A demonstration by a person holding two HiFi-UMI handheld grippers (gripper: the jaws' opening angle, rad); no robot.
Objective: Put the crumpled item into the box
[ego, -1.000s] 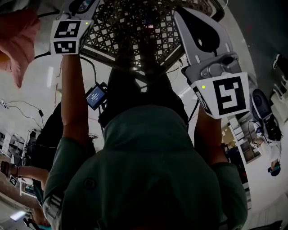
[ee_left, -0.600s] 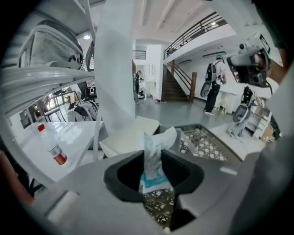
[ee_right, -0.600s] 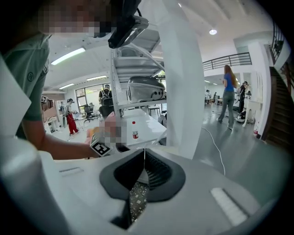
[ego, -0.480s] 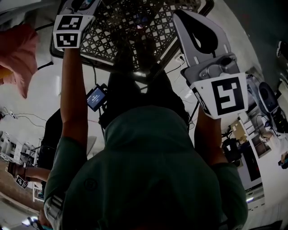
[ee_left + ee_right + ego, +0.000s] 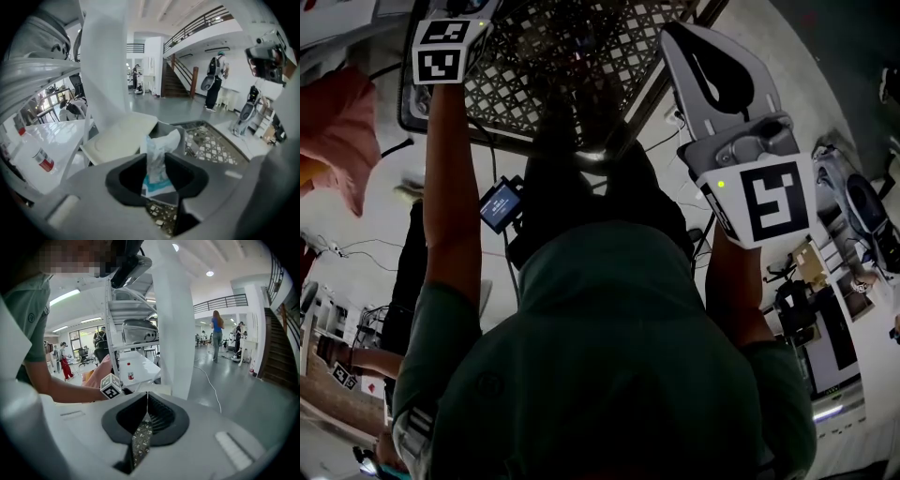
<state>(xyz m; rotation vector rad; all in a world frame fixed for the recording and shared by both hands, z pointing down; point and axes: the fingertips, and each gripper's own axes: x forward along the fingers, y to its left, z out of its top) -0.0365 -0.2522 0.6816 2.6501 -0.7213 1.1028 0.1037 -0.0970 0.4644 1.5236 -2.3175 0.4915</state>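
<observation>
Now two tongs are in view, with one crumpled item and one box. The left tongs (image 5: 155,157) grip the crumpled item (image 5: 161,143), a white and teal wrapper that stands upright between the jaws, in front of the box (image 5: 164,127) and not in it. The right tongs (image 5: 147,401) are closed on nothing, with the jaws pressed together. The grey box stands open on the lattice bench (image 5: 213,147), its pale lid (image 5: 119,140) turned back to the left; its inside I cannot see. Right of the box, the lattice top is free up to its rim.
</observation>
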